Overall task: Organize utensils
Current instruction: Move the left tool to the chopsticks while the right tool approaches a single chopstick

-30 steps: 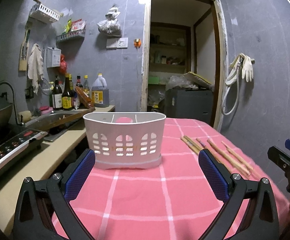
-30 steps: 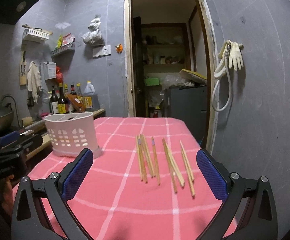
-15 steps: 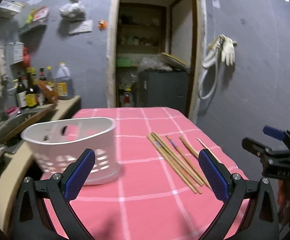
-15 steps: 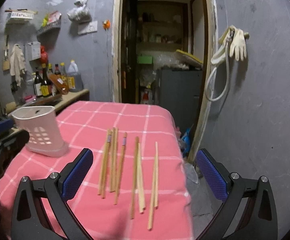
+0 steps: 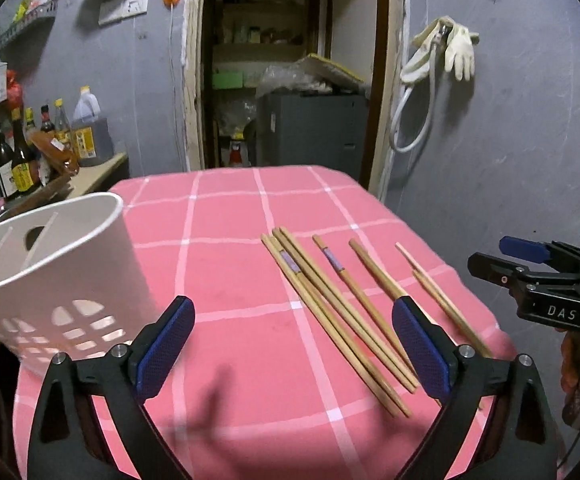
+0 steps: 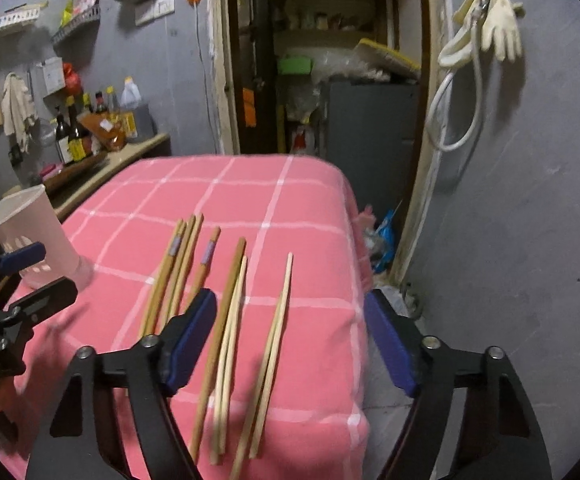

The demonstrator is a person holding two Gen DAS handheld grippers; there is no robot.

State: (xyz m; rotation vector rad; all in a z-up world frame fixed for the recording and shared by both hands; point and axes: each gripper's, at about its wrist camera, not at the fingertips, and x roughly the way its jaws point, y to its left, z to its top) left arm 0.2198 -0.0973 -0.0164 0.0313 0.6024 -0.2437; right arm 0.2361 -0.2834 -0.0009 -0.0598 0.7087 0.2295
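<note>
**Inspector:** Checked the left gripper (image 5: 292, 308)?

**Operator:** Checked. Found spread nearly to full width, after just closing by a small amount. Held above the pink checked tablecloth (image 5: 229, 280), tilted downward. Gripped nothing. Noted several of the chopsticks (image 5: 290, 262) in the gap between the blue pads as seen from the left wrist, with neither pad pressing on them.

**Inspector:** And the right gripper (image 6: 290, 300)?

**Operator:** Found partly open, noticeably narrower than the left, after just closing. Gripped nothing either. Saw the pale chopsticks and one brown one on the cloth in the gap between the jaws in the right wrist view. Could not tell whether the left-hand pad touched the stick beside it, owing to blur at the near ends.

**Inspector:** Located the chopsticks?

**Operator:** Located flat on the cloth, toward its right-hand side, laid in a loose row and roughly parallel. Observed a tight cluster at the left of the row, two sticks there marked with purple bands, and the pale thin ones nearest the cloth's right edge.

**Inspector:** Located the holder?

**Operator:** Located the white utensil holder (image 5: 61, 264) upright at the left edge of the cloth, next to the counter with bottles (image 5: 17, 156). Confirmed as well apart from the chopsticks. Noted dividers inside and cut-out slots low on its wall.
</note>
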